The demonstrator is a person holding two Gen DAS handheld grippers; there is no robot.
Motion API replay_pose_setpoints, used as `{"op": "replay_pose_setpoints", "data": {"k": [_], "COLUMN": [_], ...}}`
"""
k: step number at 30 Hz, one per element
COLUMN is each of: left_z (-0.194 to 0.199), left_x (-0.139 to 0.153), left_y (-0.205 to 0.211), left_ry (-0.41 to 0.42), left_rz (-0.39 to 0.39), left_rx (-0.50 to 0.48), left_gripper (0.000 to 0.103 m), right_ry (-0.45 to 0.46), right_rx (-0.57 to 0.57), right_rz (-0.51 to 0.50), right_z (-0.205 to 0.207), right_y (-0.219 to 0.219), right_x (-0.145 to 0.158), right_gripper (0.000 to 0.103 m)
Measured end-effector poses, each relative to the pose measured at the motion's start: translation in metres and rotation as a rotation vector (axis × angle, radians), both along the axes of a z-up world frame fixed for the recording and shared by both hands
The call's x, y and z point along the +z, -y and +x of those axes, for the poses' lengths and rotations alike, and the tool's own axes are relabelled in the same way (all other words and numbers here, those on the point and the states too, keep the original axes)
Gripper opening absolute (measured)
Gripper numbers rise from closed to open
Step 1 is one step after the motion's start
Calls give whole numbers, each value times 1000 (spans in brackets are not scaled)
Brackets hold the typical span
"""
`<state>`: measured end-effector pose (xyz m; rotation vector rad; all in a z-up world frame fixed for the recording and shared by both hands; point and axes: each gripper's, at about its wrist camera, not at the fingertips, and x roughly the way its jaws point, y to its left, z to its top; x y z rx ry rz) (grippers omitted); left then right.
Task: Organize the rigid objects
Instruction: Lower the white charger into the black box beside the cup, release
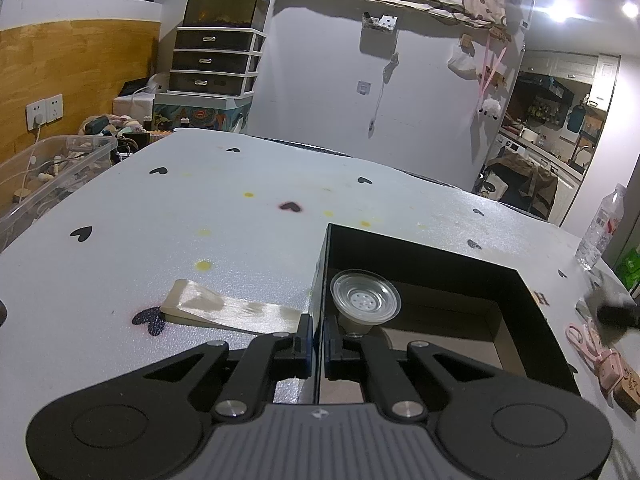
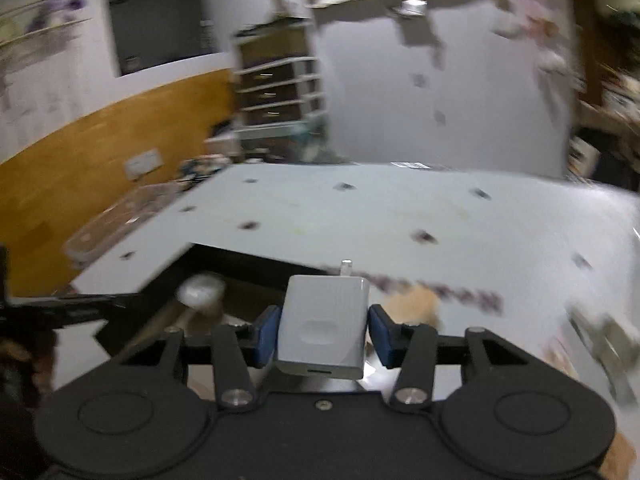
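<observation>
My left gripper [image 1: 318, 344] is shut on the left wall of a black open box [image 1: 536, 320], one finger outside and one inside. A clear suction-cup piece [image 1: 365, 298] stands inside the box near that wall. A clear wedge-shaped doorstop [image 1: 224, 310] lies on the table left of the box. My right gripper [image 2: 323, 332] holds a white charger block [image 2: 324, 320] between its blue pads, above the box's right edge [image 2: 248, 258]. The right wrist view is motion-blurred. The suction-cup piece [image 2: 200, 292] shows there as a pale blur in the box.
A white table cover with black hearts [image 1: 200, 208] spans the view. A pink cord and a small wooden item [image 1: 600, 356] lie right of the box. A water bottle [image 1: 602, 226] stands at the far right edge. A clear storage bin [image 1: 44, 176] sits off the table's left side.
</observation>
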<state>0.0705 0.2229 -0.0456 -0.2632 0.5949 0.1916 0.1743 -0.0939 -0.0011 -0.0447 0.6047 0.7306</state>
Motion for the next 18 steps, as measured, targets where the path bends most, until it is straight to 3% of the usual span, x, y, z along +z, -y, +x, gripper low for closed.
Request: {"op": "replay_pose_setpoints", "data": {"k": [4,11,18], "left_z": [0,1,1], "left_x": [0,-1,-2], "left_y": [0,-1,-3], "left_ry": [0,4,6], "left_rz": [0,-1,-6], "left_rx": [-1,-12,-15], "left_gripper": [4,4,4], "right_ry": [8,27,71], "right_rx": [167,424,622], "right_rz": [-62,-322,-591], "right_z": [6,20,30], "right_y": [-41,-109,-158], "right_x": [4,-11,-45], "right_gripper": [49,49,49]}}
